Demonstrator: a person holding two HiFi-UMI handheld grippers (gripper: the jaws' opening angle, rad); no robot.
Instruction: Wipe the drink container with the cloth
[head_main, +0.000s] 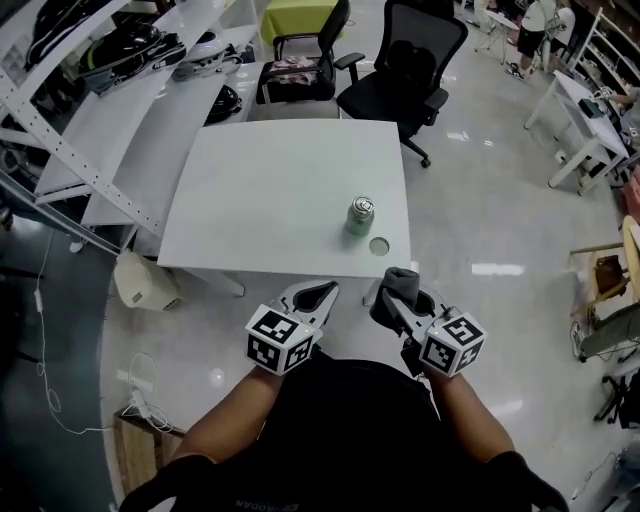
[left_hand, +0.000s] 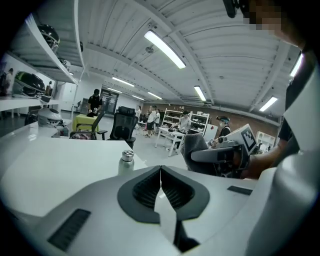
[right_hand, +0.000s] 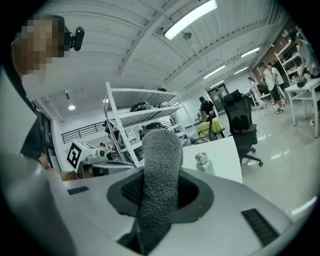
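A: What does each tool carry?
B: The right gripper (head_main: 404, 306) is clamped on a grey terry cloth (right_hand: 159, 180). The left gripper (head_main: 322, 294) is closed on nothing.
A: And the metal drink bottle (head_main: 360, 216)?
B: It stands upright on the white table (head_main: 260, 190), near the front right edge, beyond both grippers and untouched. The left gripper should probably open and steady the body first, so that wiping does not tip it.

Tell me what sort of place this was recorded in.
Probably an open-plan lab or workshop-style office: a white work table on a polished floor, wheeled office chairs behind it, and metal shelving along the side.
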